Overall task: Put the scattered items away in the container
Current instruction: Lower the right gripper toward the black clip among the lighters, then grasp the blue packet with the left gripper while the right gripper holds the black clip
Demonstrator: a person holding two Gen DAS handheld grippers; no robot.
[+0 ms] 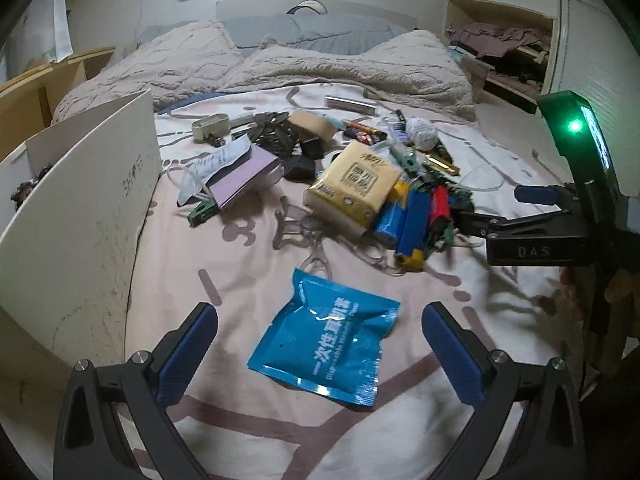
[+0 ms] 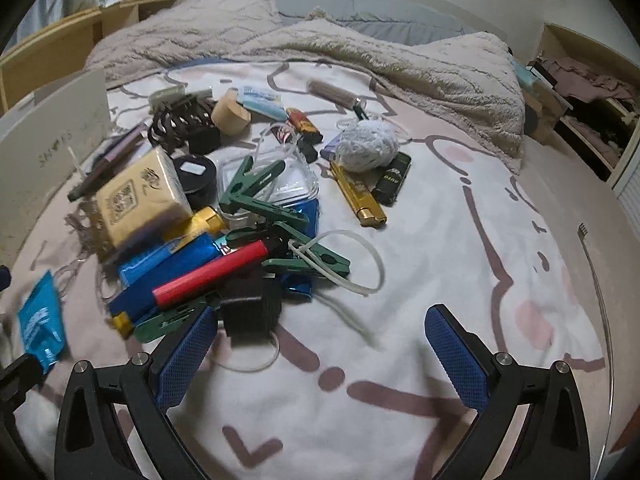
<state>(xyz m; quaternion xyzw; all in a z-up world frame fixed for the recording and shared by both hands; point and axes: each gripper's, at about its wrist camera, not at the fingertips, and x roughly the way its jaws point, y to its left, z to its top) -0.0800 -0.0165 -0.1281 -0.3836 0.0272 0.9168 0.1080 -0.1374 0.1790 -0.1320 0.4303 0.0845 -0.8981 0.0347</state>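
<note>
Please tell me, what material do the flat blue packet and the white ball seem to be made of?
The flat blue packet with white print looks like glossy plastic film: it shines, wrinkles, and has crimped sealed edges. The white ball looks like wound cotton or wool yarn: matte, with visible crossing strands. The exact fibre cannot be told.

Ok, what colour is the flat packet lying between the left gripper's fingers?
Bright blue with white lettering; the packet shows best in the left wrist view.

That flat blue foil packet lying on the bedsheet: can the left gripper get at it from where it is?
Probably yes. The flat blue foil packet lies alone on the bedsheet, right between the left gripper's open fingers, with nothing covering it.
</note>
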